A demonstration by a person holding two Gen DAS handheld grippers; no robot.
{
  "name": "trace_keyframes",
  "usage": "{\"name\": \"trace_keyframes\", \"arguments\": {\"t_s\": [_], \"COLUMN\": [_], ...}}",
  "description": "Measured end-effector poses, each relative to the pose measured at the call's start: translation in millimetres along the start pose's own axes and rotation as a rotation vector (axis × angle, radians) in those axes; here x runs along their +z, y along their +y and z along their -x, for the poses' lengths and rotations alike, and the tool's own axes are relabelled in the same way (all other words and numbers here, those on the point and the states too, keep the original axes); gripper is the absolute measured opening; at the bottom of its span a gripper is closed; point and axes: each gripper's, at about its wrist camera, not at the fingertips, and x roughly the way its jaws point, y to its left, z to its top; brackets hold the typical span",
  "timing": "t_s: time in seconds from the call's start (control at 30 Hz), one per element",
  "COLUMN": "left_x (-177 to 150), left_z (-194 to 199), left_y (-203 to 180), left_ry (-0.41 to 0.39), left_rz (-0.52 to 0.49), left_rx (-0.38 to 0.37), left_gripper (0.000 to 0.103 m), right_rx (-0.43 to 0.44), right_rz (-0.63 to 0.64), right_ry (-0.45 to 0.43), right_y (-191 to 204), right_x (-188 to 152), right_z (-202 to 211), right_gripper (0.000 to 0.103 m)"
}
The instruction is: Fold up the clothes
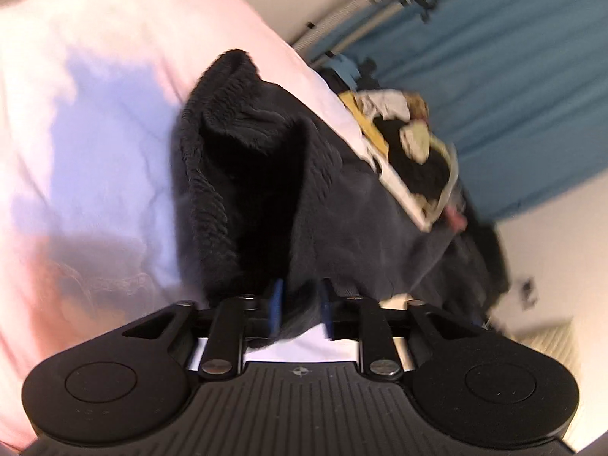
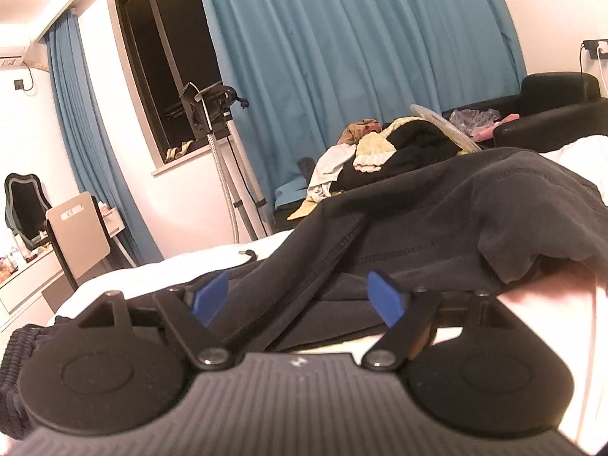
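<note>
Dark garment [image 1: 334, 205], ribbed cuff, soft folds, between left hand-held gripper [image 1: 300, 307] pads, right hand-held gripper [image 2: 304, 296] spread wide

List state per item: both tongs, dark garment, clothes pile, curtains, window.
left tongs: narrowly parted, dark fabric between the pads; grip unclear
right tongs: wide open, holding nothing
dark garment: rumpled, unfolded, spread on the white bed
clothes pile: heaped, unfolded
curtains: drawn aside from the window
window: uncovered, dark outside
</note>
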Motion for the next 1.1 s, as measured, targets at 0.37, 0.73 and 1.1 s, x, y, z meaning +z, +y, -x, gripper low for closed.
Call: {"name": "trace_keyframes", "arguments": {"t_s": [0.37,0.73,1.1], "left_x": [15,-42,-70], "left_z": [-46,-31,-74], "left_y": [-6,-58,-74], "left_ry": [-0.011,0.104,0.281], "left_rz": [-0.006,-0.415,-0.592], "left_rx": [0.054,0.122,0.279], "left_gripper": [0.045,0.012,0.065], "right_rx": [0.003,0.04,0.127], "right_rz": [-0.044,0.026,0.136], "right_ry": [0.043,0.079,0.182], "right_y": [-8,5,28], "right_x": [-4,-9,-37], "right_z": [-11,-14,-40], "right_gripper": [0.082,0.082,0.075]}}
